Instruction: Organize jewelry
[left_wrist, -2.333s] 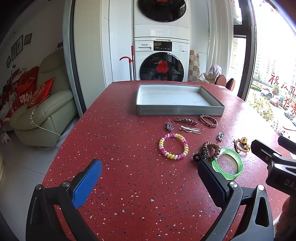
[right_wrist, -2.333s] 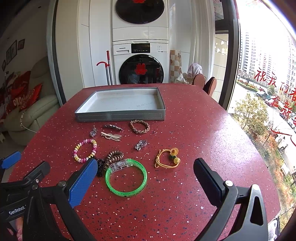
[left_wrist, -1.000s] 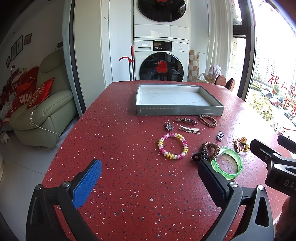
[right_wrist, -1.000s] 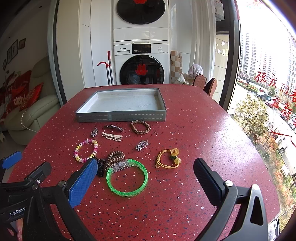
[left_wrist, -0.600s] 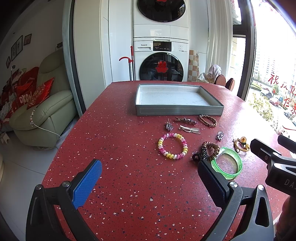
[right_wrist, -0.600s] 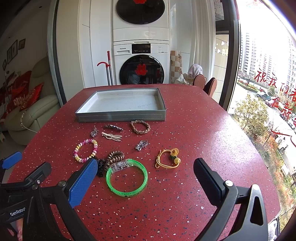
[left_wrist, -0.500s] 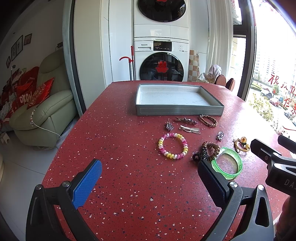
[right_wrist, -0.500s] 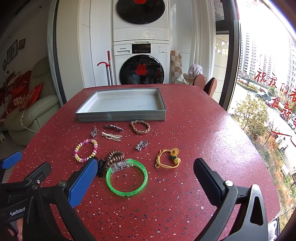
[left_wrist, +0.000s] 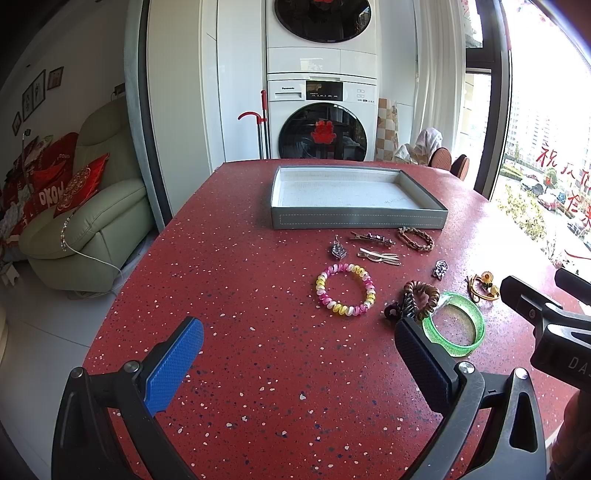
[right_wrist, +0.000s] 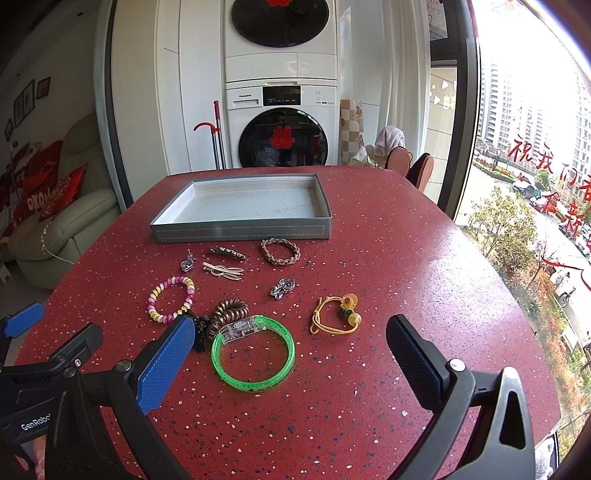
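Observation:
Jewelry lies scattered on a red speckled table in front of an empty grey tray (right_wrist: 240, 230) (left_wrist: 358, 220). Nearest me is a green bangle (right_wrist: 253, 352) (left_wrist: 455, 325), with a brown coil hair tie (right_wrist: 227, 312) (left_wrist: 421, 297) touching its far left side. A pink-yellow bead bracelet (right_wrist: 170, 299) (left_wrist: 345, 290), a yellow cord charm (right_wrist: 336, 314), a braided brown bracelet (right_wrist: 280, 252), hair clips (right_wrist: 223, 271) and small silver pieces (right_wrist: 282, 288) lie beyond. My right gripper (right_wrist: 290, 341) is open above the bangle. My left gripper (left_wrist: 295, 341) is open, empty, near the bead bracelet.
A stacked washer and dryer (right_wrist: 282, 125) stand behind the table's far end. A pale sofa with red cushions (left_wrist: 81, 214) is off to the left, a window (right_wrist: 535, 184) to the right. The table edge curves close on both sides.

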